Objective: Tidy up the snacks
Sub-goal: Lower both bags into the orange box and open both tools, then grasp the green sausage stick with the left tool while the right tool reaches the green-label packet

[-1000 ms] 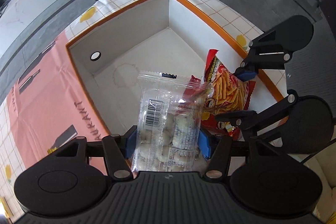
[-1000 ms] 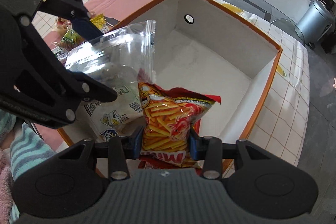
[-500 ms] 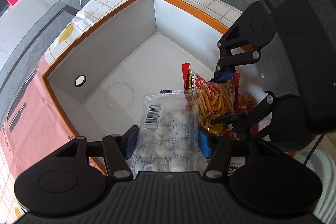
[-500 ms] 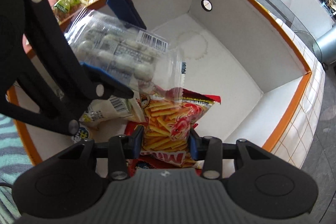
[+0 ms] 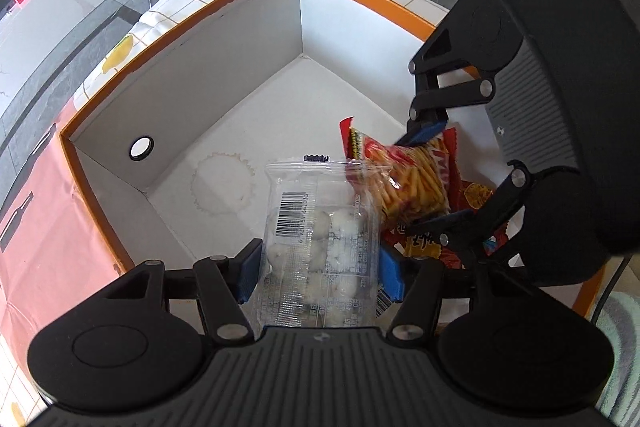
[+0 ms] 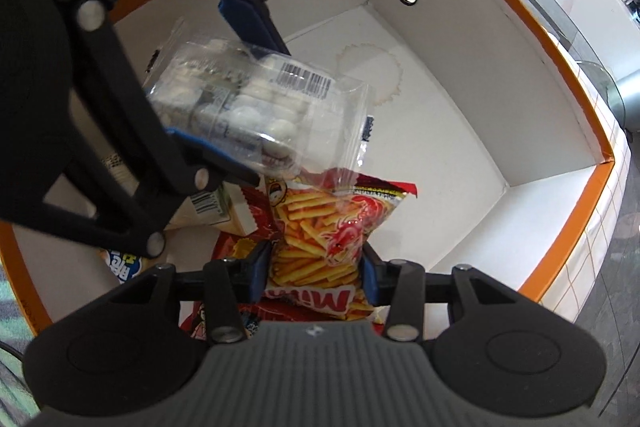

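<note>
Both grippers are reaching down into an orange-rimmed white box [image 5: 224, 75]. The left gripper [image 5: 320, 267], jaws just widening, is still flanking a clear bag of white candies [image 5: 320, 239], pads touching its sides above the box floor. The right gripper [image 6: 316, 275], jaws likewise just opening, is bracketing a red bag of fries-shaped snacks [image 6: 324, 231], which is lying on other snack packets [image 6: 208, 203] in the box's near corner.

Both tongs [image 5: 318, 269] [image 6: 316, 283] steeply downward, loosening.
</note>
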The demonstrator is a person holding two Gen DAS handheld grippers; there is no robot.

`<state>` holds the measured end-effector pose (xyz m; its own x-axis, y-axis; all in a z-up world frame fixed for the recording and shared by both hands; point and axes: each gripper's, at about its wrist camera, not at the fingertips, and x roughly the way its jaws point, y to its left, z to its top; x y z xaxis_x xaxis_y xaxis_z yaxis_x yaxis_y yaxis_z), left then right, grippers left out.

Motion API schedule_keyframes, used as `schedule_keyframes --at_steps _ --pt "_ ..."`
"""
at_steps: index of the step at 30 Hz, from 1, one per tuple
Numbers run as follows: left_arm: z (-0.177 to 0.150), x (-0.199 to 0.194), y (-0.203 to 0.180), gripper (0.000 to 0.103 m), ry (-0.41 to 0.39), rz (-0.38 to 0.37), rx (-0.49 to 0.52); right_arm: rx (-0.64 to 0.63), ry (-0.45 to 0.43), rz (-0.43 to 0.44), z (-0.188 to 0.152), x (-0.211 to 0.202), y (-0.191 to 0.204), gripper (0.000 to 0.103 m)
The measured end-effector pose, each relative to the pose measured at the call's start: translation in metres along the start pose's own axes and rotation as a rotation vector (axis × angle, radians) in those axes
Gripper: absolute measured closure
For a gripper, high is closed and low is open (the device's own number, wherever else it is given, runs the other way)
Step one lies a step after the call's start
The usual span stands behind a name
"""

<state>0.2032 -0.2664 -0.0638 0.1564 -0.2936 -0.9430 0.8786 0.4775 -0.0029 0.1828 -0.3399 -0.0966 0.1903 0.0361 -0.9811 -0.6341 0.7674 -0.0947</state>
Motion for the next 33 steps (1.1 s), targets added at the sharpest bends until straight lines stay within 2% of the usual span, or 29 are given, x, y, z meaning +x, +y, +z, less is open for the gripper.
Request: schedule_keyframes --at_steps 4,11,19,21,27,33 --pt "-0.009 -0.012 0.000 0.030 -0.042 -0.003 -0.015 0.031 0.005 -0.017 0.004 -0.006 0.004 0.041" --pt "-0.028 -0.052 -0.002 0.029 -0.111 -0.029 -0.051 0.020 0.041 -0.067 0.015 -0.027 0.025 0.030" --pt "-0.063 -0.104 -0.002 0.029 -0.178 0.009 -0.173 0.170 0.028 -0.091 0.014 -0.058 0.046 0.028" --pt "-0.076 -0.116 -0.002 0.029 -0.195 0.039 -0.215 0.218 0.023 -0.111 0.013 -0.066 0.053 0.028" --pt "-0.126 -0.152 0.008 0.029 -0.238 0.102 -0.334 0.353 -0.086 -0.107 0.011 -0.099 0.092 0.028" --pt "-0.180 -0.190 0.032 0.029 -0.295 0.150 -0.514 0.415 -0.266 -0.109 0.017 -0.130 0.140 0.027"
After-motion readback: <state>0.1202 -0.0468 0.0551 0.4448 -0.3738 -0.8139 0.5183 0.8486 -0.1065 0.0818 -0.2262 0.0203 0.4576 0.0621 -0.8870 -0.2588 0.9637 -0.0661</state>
